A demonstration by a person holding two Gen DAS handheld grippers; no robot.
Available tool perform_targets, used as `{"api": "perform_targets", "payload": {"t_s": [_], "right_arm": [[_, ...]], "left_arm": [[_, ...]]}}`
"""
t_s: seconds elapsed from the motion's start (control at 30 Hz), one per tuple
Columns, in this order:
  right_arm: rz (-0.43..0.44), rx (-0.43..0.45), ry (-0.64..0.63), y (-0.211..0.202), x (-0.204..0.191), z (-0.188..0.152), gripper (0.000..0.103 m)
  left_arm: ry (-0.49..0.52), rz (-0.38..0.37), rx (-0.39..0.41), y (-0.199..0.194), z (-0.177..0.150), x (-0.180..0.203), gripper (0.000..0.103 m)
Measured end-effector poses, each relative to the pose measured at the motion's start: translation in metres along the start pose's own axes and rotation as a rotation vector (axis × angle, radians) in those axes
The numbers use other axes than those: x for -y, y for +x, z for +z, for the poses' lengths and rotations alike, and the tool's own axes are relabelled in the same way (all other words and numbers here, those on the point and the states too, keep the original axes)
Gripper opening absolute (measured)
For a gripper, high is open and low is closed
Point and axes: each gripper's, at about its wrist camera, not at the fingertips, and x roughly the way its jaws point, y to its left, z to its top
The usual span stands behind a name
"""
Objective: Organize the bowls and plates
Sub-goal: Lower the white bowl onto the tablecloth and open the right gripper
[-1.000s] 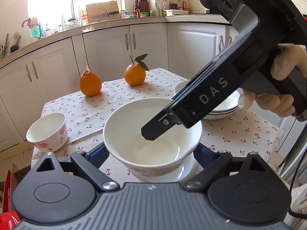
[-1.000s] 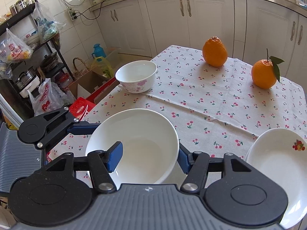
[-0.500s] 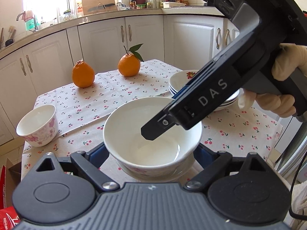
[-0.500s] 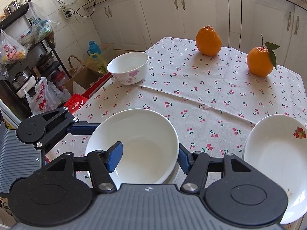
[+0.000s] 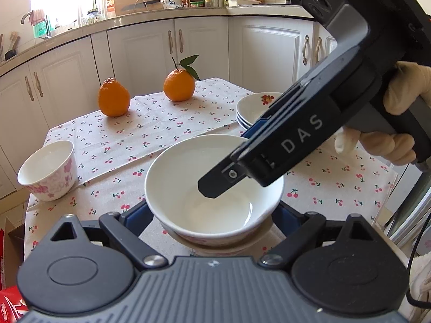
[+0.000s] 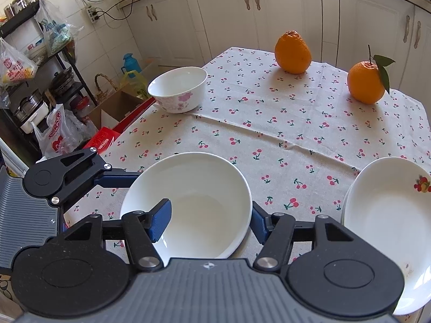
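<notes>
A white bowl [image 5: 188,167] with a pink flower pattern sits nested on another white dish [image 5: 242,247] at the table's near edge. My left gripper [image 5: 212,215] is shut on the bowl, with a blue pad against each side. My right gripper [image 6: 210,223] comes in from the right with one pad inside the bowl [image 6: 194,188] and the other outside its wall. Its jaws are opening, and the rim is still between them. A small flowered bowl [image 6: 177,91] stands at the far left. Stacked white plates [image 6: 382,215] lie at the right.
Two oranges [image 6: 293,52] [image 6: 366,82] rest at the back of the cherry-print tablecloth [image 6: 269,123]. White cabinets stand behind the table. A shelf with bags and pots [image 6: 32,80] and boxes on the floor are on the left. A gloved hand [image 5: 398,94] holds the right gripper.
The bowl keeps its place between both grippers while the table, oranges and small bowl shift slightly in both views. The right pads stand a touch wider apart.
</notes>
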Motion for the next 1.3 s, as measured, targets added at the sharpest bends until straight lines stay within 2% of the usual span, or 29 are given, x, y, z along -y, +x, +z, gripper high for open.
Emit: {"api": "perform_targets", "payload": {"t_s": [0.23,0.3,0.37,0.6,0.73,1.17,1.3], "right_arm": [[-0.011,0.000,-0.018,0.002,-0.002,0.000,0.070],[-0.014,-0.002,-0.022,0.002,-0.002,0.000,0.074],[-0.017,0.004,-0.027,0.002,-0.002,0.000,0.081],[-0.024,0.024,-0.048,-0.003,-0.006,0.000,0.091],[-0.041,0.046,-0.062,-0.008,-0.010,-0.002,0.101],[-0.056,0.071,-0.133,-0.014,-0.033,0.009,0.103],[-0.063,0.076,-0.181,-0.012,-0.047,0.020,0.103]], "left_arm": [[-0.026,-0.026,-0.003,0.002,-0.002,-0.005,0.095],[-0.032,-0.039,-0.006,0.002,-0.003,-0.006,0.096],[-0.012,-0.022,0.005,0.001,-0.004,-0.004,0.097],[0.008,-0.007,0.009,-0.005,-0.007,-0.003,0.098],[0.020,0.005,0.011,-0.013,-0.008,-0.005,0.098],[-0.011,0.045,0.060,-0.050,-0.018,-0.024,0.101],[-0.029,0.099,0.071,-0.055,-0.023,-0.040,0.101]]}}
